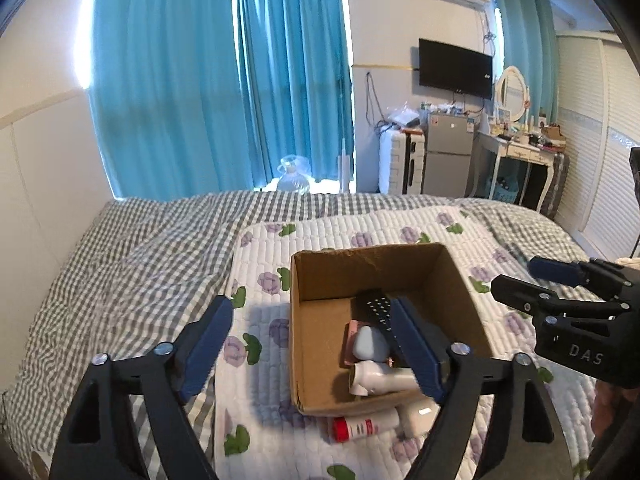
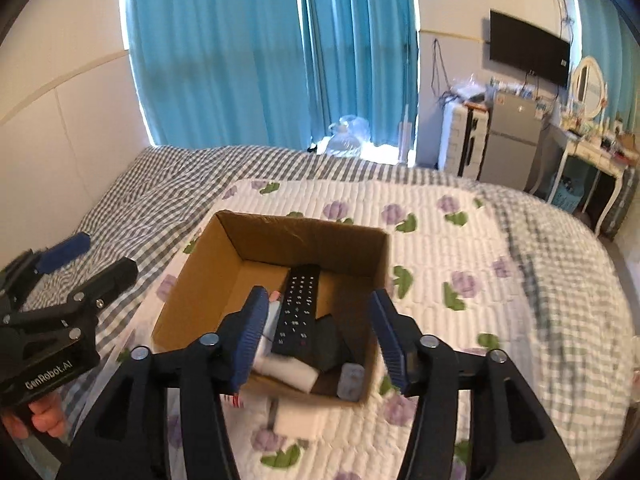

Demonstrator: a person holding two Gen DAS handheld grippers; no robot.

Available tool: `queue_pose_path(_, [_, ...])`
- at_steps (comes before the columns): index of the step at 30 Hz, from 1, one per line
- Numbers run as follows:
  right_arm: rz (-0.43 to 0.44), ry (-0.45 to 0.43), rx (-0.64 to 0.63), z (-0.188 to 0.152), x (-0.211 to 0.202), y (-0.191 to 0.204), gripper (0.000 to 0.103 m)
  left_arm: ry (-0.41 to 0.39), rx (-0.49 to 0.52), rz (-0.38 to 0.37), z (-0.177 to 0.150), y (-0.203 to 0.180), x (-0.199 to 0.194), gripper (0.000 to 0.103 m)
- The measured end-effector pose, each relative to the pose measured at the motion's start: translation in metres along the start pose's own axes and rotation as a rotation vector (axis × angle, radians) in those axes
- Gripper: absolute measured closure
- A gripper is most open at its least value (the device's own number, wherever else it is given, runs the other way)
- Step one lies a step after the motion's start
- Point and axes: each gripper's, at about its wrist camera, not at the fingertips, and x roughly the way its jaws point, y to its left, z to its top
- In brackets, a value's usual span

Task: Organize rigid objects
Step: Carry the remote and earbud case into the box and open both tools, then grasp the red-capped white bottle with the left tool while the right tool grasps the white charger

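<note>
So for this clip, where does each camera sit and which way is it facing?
Left wrist: sits on the left tongs, looks down across the bed at the cardboard box; own open tongs show, right tongs at the right edge.
Right wrist: sits on the right tongs, same direction; left tongs and fingers at the left edge.
Shared: box, black remote, blue curtains.

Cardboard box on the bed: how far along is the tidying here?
Done: the cardboard box already holds the black remote and several small items. In hand: nothing; the left gripper and right gripper are open and empty. Left: the red-capped tube and a white item outside the box.
</note>
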Motion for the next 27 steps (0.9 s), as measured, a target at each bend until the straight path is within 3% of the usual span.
queue_pose_path(2, [-0.018, -0.017, -0.007, -0.002, -0.017, 0.002, 0.031, -0.019, -0.001, 0.005, -0.001, -0.001, -0.014, 0.004])
queue_pose_path(4, [-0.042, -0.029, -0.004, -0.006, -0.032, 0.002, 0.026, -0.038, -0.006, 0.023, -0.004, -0.002, -0.024, 0.000])
queue_pose_path(8, [-0.074, -0.046, 0.010, -0.017, -0.049, 0.003, 0.007, -0.030, -0.001, 0.047, -0.017, -0.004, -0.028, 0.000])
queue_pose_path(18, [-0.085, 0.045, 0.026, -0.058, 0.002, 0.001, 0.005, 0.039, 0.008, 0.071, -0.067, -0.011, 0.012, 0.000])
queue_pose_path(27, [-0.052, 0.193, 0.003, -0.113, 0.061, 0.006, 0.005, 0.181, -0.054, 0.079, -0.122, 0.006, 0.061, 0.000])
